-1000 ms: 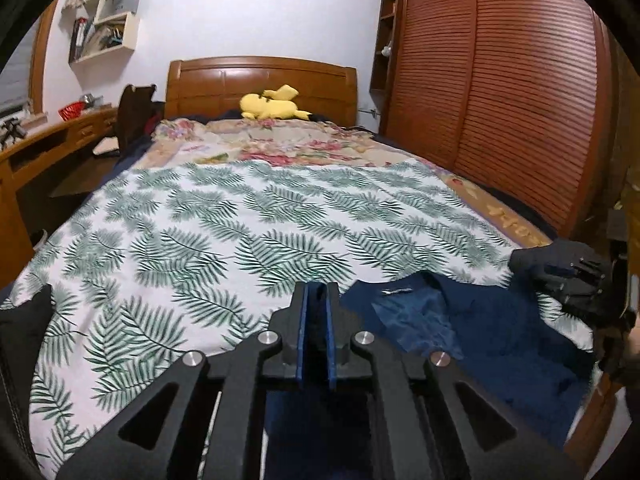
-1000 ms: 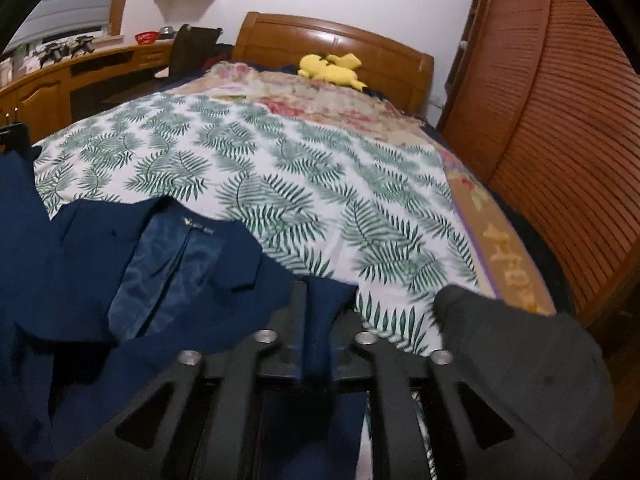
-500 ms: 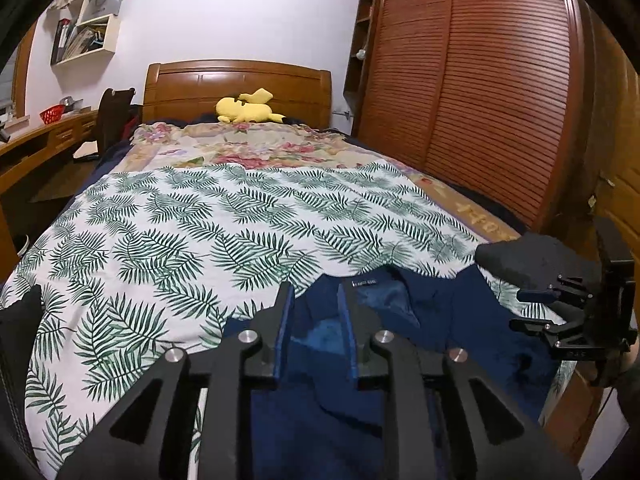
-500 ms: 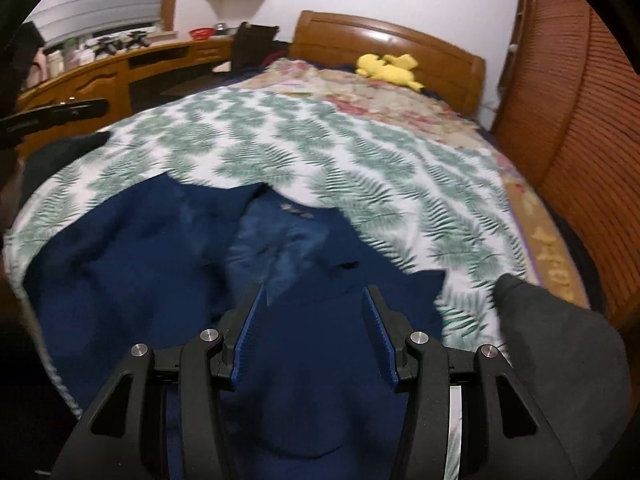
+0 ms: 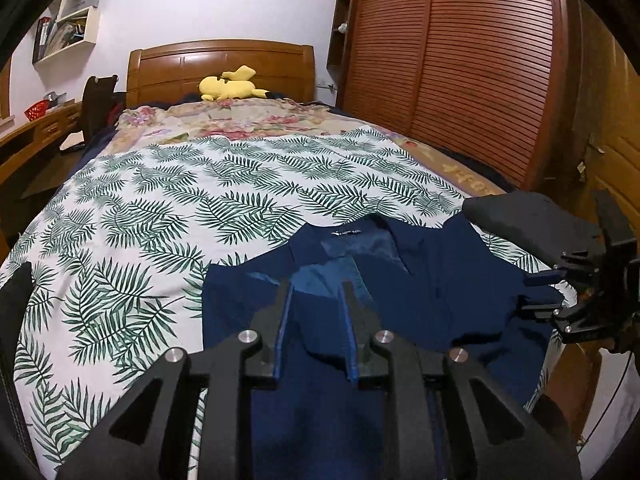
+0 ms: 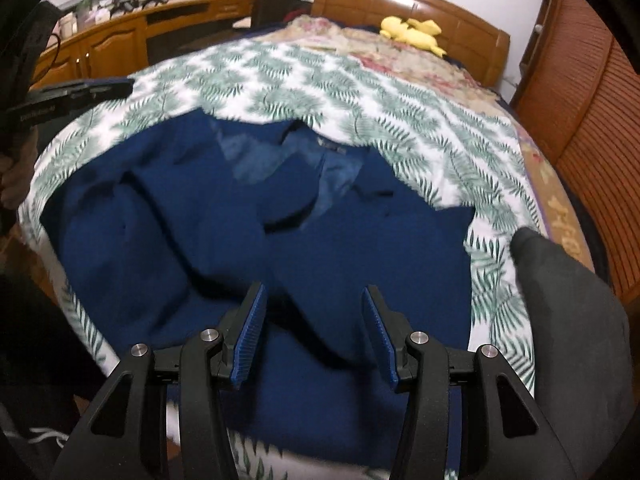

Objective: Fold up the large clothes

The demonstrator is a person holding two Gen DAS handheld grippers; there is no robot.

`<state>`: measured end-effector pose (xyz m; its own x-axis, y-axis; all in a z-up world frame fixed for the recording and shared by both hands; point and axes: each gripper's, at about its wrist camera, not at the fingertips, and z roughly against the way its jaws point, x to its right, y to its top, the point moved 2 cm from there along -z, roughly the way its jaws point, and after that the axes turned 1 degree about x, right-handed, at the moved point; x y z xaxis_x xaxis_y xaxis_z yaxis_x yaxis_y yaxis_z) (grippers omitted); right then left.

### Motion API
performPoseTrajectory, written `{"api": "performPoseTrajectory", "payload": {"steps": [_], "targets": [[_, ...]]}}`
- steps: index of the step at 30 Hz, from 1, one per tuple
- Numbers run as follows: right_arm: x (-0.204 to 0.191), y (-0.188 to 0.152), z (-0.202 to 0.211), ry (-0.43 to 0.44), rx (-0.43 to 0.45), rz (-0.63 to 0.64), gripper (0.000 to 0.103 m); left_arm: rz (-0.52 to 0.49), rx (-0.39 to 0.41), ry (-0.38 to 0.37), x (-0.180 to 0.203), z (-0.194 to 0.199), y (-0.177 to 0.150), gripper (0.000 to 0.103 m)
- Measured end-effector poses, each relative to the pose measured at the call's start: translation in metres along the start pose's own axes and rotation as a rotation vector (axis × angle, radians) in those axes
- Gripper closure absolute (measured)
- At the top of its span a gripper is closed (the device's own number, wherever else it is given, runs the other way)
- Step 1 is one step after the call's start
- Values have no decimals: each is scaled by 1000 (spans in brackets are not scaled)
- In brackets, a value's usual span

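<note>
Navy cloth, a jacket (image 6: 248,240) with a paler blue lining and a small label at the collar, lies spread and rumpled on the near end of the bed, collar toward the headboard. The left tongs (image 5: 316,300) hover just above the jacket's near edge below the collar, their blue pads a narrow gap apart; they have just been opening, and cloth shows between them with no pad pressing on it. The right tongs (image 6: 314,308) stand wider over the jacket's lower body, also lately opened, with a fold of cloth beneath the gap but not gripped. A dark grey cushion (image 6: 560,320) sits just beside the jacket's right edge. Under the jacket spreads a white bedspread (image 5: 180,208) printed with green fern leaves; beyond it lies a floral quilt (image 5: 240,120), then a yellow plush toy (image 5: 228,86) against the wooden headboard (image 5: 220,64). Louvred wardrobe doors (image 5: 460,80) stand right of the bed.
</note>
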<state>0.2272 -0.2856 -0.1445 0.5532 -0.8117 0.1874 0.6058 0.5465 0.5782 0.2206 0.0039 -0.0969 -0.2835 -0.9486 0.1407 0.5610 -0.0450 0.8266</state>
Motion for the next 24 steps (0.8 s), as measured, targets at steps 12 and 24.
{"api": "performPoseTrajectory", "payload": {"steps": [12, 24], "targets": [[25, 84, -40, -122, 58, 80, 102, 52, 16, 46, -26, 3, 0, 83], [6, 171, -122, -112, -16, 129, 94, 99, 10, 91, -65, -1, -5, 83]]}}
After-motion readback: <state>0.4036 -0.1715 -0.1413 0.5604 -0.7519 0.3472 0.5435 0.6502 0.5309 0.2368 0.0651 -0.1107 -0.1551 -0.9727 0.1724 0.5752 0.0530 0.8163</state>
